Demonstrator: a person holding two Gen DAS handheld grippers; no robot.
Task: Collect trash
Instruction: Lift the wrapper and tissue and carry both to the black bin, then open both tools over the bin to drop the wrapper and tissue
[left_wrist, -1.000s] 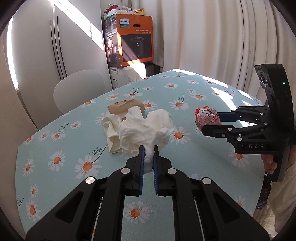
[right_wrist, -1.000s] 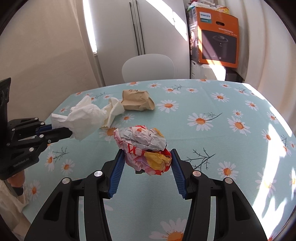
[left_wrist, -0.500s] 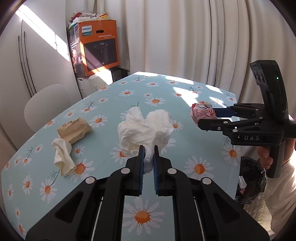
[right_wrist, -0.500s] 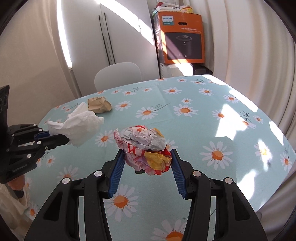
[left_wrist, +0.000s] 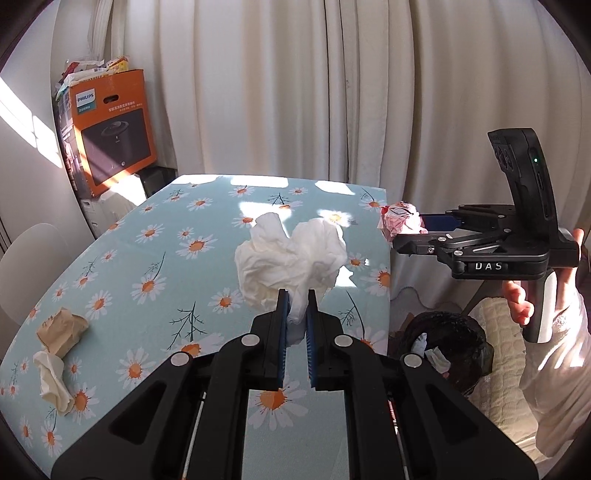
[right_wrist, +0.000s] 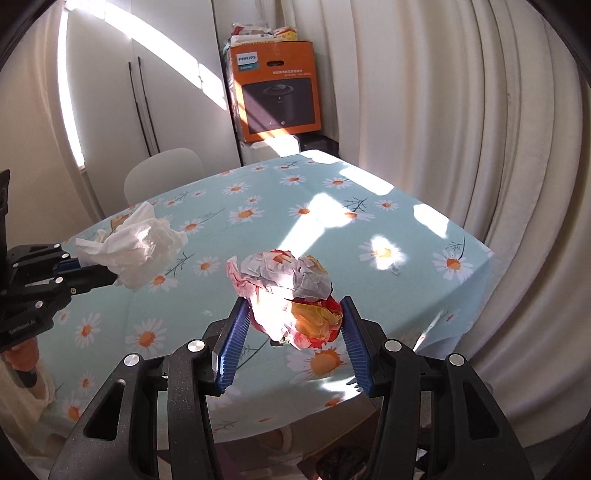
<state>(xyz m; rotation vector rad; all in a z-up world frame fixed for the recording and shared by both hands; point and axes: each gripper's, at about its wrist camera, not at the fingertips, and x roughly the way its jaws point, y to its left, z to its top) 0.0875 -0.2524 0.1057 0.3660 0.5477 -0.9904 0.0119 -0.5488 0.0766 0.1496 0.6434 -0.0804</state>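
left gripper (left_wrist: 296, 306), fingers pinched nearly together on the lower tuft of a crumpled white tissue (left_wrist: 291, 258), which billows above the blue pads and is held clear of the daisy tablecloth (left_wrist: 155, 258). right gripper (right_wrist: 293, 325), fingers set wider and clamped on either side of a balled red-and-yellow printed wrapper (right_wrist: 291, 291), carried over the near table corner. in the left wrist view the right gripper sits at 3 o'clock, and a black trash bag (left_wrist: 447, 339) with some white scraps already in it lies below the table edge at about 4 o'clock; in the right wrist view only a dark scrap shows at 6 o'clock, probably that bag. judged step: carrying both loads to the bag. to do it well, bring each load directly over the bag mouth before spreading the fingers; the tissue is light and may cling to a pad or drift, so lower it in first. a crumpled brown paper (left_wrist: 61, 328) and a twisted white napkin (left_wrist: 51, 376) lie touching each other at 8 o'clock on the cloth, uncollected.
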